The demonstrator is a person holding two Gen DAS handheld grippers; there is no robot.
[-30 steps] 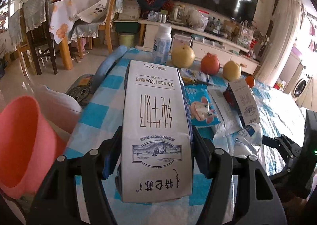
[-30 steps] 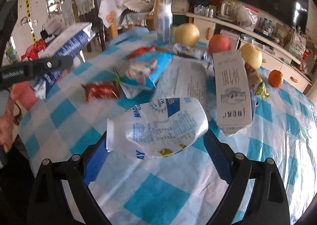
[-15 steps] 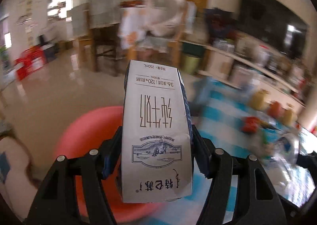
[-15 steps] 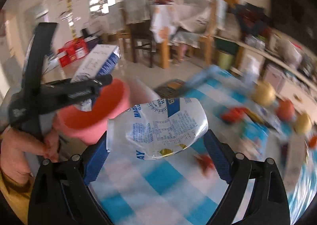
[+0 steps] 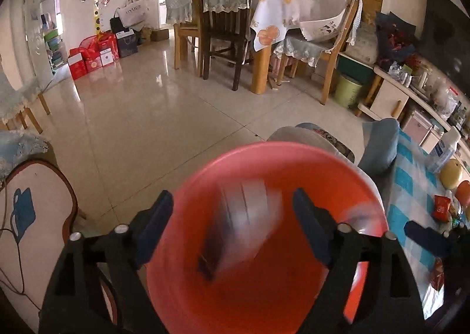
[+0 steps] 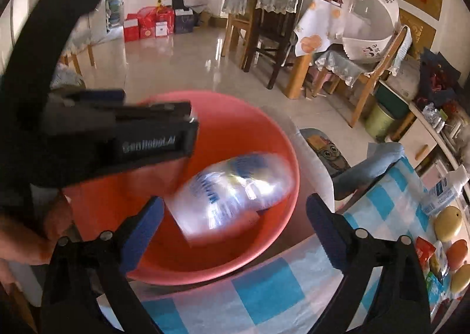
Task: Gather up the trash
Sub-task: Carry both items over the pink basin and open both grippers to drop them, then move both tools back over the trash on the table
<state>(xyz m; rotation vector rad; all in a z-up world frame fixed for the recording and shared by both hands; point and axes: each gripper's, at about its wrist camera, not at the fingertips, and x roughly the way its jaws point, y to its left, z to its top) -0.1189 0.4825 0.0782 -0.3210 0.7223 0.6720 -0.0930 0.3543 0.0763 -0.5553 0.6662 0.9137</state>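
A pink plastic basin (image 5: 293,154) sits just below both grippers. In the left wrist view my left gripper (image 5: 232,210) hangs over it, jaws opening, and a white milk carton (image 5: 246,225) drops blurred into the basin, clear of both pads. In the right wrist view my right gripper (image 6: 235,207) stands open above the same basin (image 6: 235,128). A crumpled clear plastic bag with blue print (image 6: 235,190) falls blurred between and below its fingers, touching neither. The left gripper (image 6: 158,110) crosses the basin's left rim, a hand (image 6: 38,237) gripping its handle.
The blue-and-white checked tablecloth (image 6: 264,290) starts right beside the basin, with fruit (image 6: 448,223), a bottle (image 6: 443,190) and wrappers (image 5: 440,207) farther right. A blue cushion (image 5: 379,143) lies past the basin. Chairs and a dining table (image 5: 264,28) stand across the tiled floor (image 5: 141,116).
Both grippers swung left from the table to over the basin. The left let go of the milk carton and the right let go of the plastic bag; both are dropping in.
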